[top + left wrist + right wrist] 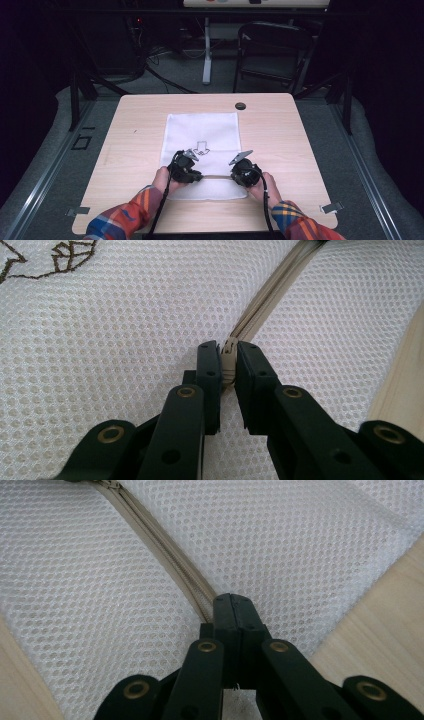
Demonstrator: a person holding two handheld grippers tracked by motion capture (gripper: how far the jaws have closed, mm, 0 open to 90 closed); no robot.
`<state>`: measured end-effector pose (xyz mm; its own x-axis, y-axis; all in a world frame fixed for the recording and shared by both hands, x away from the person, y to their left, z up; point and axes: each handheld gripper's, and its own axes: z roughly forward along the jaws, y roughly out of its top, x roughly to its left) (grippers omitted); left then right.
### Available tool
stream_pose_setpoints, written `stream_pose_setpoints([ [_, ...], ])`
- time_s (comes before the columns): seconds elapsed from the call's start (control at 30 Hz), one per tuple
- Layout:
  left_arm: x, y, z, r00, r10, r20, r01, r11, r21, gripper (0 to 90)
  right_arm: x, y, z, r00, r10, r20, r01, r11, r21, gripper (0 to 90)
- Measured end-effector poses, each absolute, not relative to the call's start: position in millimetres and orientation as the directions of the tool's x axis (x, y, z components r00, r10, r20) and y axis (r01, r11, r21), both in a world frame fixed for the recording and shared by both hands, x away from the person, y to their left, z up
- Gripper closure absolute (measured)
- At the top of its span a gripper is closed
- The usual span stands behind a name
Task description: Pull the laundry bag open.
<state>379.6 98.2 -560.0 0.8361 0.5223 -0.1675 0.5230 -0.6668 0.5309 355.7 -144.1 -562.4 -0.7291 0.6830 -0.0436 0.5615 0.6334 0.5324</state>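
Wooden table: one pale rectangular table (pixel 280 130), one bag on it.
Mesh bag: one white mesh laundry bag (pixel 202 132), flat, mid-table.
Zipper: one beige zipper (pixel 165 545) near the bag's near edge.
Left gripper (pixel 227 357): jaws narrowly parted, pinching what looks like the zipper pull.
Right gripper (pixel 231 611): jaws closed onto the zipper's end.

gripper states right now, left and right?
Left gripper: shut on the zipper pull of the mesh bag.
Right gripper: shut on the zipper end.

Plaid sleeves (pixel 131 216) — orange, blue, yellow — black jaws, brass screws (pixel 186 391)
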Motion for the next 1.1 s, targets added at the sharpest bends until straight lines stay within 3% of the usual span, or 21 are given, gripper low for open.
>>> stream_pose_setpoints([
  [1.1, 380, 121, -557, 0.805, 0.563, -0.186, 0.566, -0.636, 0.525, 80.7, 355, -144, -563, -0.726, 0.686, -0.044, 0.562, 0.630, 0.536, 90.0],
])
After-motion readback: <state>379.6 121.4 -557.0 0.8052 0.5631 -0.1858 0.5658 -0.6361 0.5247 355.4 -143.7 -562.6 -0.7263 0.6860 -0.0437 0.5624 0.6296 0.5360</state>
